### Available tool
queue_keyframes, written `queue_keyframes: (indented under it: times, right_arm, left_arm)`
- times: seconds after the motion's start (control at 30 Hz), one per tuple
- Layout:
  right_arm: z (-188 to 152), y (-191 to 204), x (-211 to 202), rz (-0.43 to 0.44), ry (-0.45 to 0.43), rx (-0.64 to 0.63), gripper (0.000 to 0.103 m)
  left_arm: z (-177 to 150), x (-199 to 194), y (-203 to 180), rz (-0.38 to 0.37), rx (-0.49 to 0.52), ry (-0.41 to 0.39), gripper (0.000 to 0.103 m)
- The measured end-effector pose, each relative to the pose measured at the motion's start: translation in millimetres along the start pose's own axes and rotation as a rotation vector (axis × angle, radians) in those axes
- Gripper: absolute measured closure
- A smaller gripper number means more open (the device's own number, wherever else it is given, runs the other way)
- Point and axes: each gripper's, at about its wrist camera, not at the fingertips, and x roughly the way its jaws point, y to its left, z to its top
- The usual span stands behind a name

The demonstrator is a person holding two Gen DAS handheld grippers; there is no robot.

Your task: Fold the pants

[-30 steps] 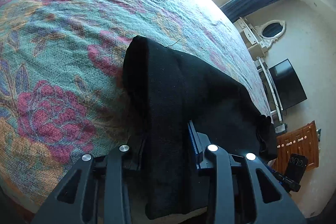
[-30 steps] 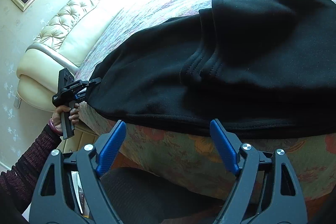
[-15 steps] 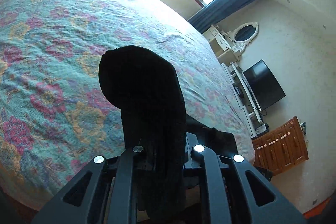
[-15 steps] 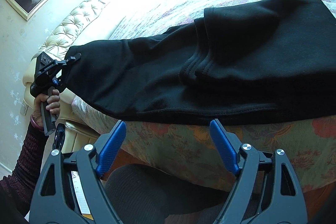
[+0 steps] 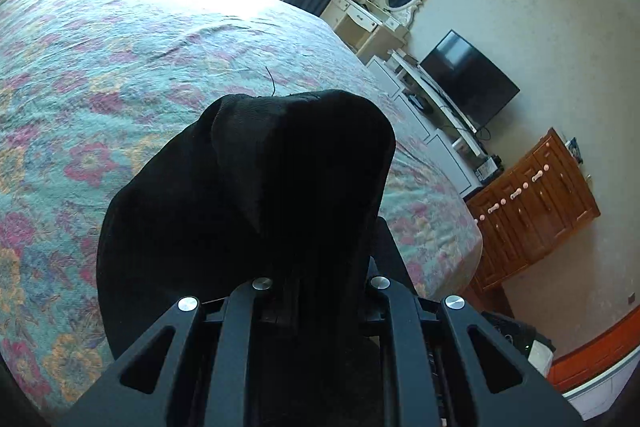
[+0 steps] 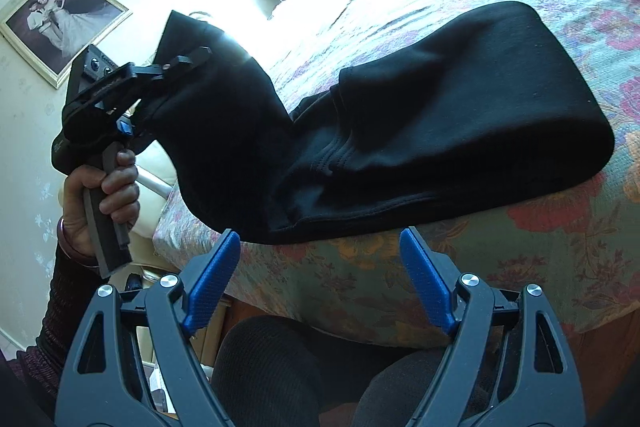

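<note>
Black pants (image 6: 440, 115) draped across floral bedspread (image 6: 520, 267), centre-right of right-wrist frame; thick, matte, doubled over, stitched seam visible. Leg end lifted off bed at upper left, clamped in left hand-held gripper (image 6: 176, 67). Right hand-held gripper (image 6: 320, 275) at bottom, blue pads spread, holding nothing.

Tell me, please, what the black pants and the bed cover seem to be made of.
The pants look like a soft, matte knit, perhaps fleece: thick rounded folds, no shine. The bed cover looks like a woven floral fabric with a coarse, textured surface.
</note>
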Motion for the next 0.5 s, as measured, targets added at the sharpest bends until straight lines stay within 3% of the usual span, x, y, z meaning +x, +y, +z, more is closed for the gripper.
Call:
queue_keyframes:
  times: [0.13,0.3,0.37,0.4,0.5]
  right_arm:
    - [2,-14,-18,0.002,-0.029,0.040,0.021]
    - [8,-30,-30,-0.004,-0.056,0.074,0.021]
    - [10,-36,-33,0.000,-0.063,0.091,0.021]
    - [10,-39,-34,0.003,-0.066,0.100,0.021]
    - [13,-41,-34,0.016,-0.074,0.121,0.021]
  left_arm:
    - [-11,64,-9,0.034,0.011,0.077,0.088]
    - [-34,117,-13,0.134,0.070,0.139,0.086]
    - [-41,125,-17,0.141,0.084,0.141,0.079]
    - [-42,124,-18,0.129,0.079,0.138,0.068]
    - [-44,108,-22,0.045,0.052,0.110,0.052]
